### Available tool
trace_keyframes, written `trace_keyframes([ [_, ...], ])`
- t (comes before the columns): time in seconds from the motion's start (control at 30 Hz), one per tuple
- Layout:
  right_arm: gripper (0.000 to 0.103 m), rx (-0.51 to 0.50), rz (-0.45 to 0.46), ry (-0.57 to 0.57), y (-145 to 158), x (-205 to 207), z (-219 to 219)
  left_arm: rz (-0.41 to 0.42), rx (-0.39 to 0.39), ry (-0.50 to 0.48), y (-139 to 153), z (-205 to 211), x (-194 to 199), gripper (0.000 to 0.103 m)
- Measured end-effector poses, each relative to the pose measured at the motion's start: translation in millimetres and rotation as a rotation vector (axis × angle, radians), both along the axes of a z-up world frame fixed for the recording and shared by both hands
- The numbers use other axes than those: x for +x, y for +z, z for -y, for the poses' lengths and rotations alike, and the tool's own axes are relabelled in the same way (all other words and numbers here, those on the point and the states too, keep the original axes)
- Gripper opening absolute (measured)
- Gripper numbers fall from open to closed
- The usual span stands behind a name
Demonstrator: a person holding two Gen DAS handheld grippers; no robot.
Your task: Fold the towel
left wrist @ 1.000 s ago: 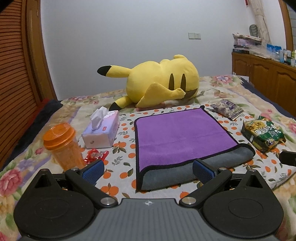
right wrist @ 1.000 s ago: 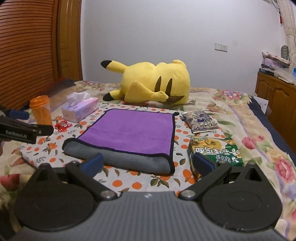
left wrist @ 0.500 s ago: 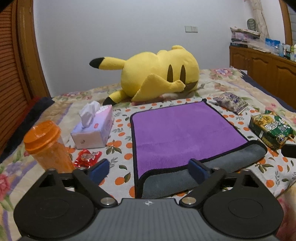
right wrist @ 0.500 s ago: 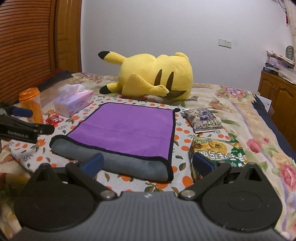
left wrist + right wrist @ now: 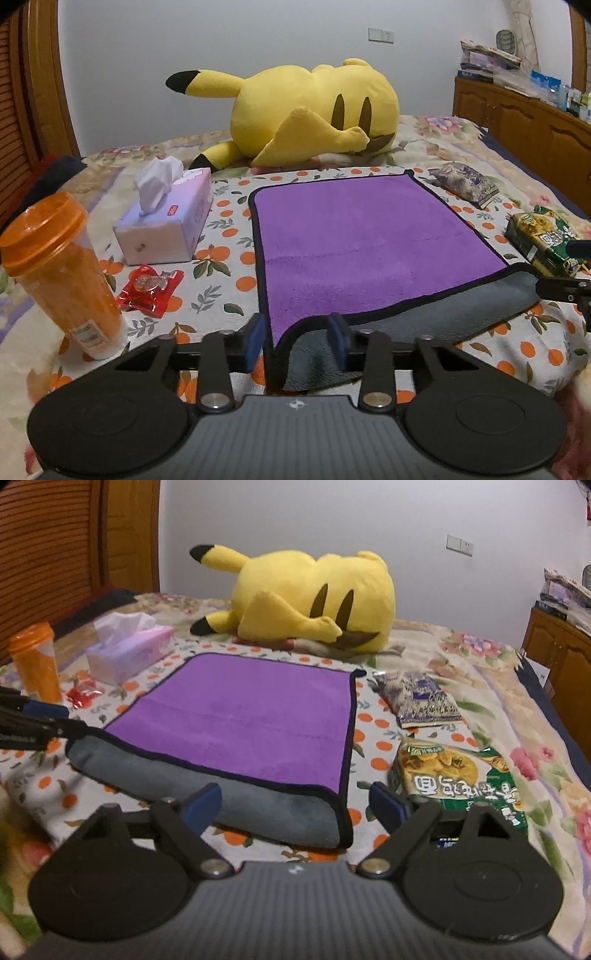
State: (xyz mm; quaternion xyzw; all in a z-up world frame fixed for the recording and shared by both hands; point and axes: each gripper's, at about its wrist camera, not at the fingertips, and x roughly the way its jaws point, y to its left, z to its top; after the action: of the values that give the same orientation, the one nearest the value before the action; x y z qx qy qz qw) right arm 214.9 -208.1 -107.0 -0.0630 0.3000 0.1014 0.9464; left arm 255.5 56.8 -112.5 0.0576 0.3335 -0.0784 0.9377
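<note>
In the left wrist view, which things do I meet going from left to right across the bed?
orange bottle → red candy packet → tissue box → purple towel → green snack bag

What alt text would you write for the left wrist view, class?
The left gripper straddles the near left corner of a purple towel on a bed, jaws not closed. An orange bottle, tissue box and yellow plush lie around it.

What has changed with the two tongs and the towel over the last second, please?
The left tongs moved forward and narrowed around the towel's near left corner, which now lies between them, not yet clamped. The right tongs advanced toward the near right corner, staying wide open. The towel, plush toy and tissue box stayed put.
</note>
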Motion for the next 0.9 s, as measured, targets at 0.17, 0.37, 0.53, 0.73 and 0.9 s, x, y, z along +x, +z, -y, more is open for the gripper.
trace_keyframes([
  [0.17, 0.086, 0.019, -0.071, -0.013, -9.1, 18.0, 3.9, -0.038, -0.026, 0.011, -9.0, -10.3, 8.6, 0.026],
  [0.37, 0.082, 0.028, -0.144, -0.015, -17.9, 33.6, 8.7, -0.072, -0.044, 0.005, -14.5, -14.9, 9.9, 0.025],
  [0.53, 0.079, 0.069, -0.194, -0.007, -20.5, 41.6, 14.9, -0.090, -0.045, -0.020, -15.8, -11.2, 9.4, 0.025],
  [0.73, 0.069, 0.072, -0.245, 0.016, -25.2, 48.2, 17.5, -0.101, -0.039, -0.034, -17.4, -9.0, 9.4, 0.017],
  [0.9, 0.043, 0.072, -0.250, 0.030, -22.4, 49.8, 21.2, -0.101, -0.027, -0.053, -19.4, -6.0, 8.4, 0.008],
])
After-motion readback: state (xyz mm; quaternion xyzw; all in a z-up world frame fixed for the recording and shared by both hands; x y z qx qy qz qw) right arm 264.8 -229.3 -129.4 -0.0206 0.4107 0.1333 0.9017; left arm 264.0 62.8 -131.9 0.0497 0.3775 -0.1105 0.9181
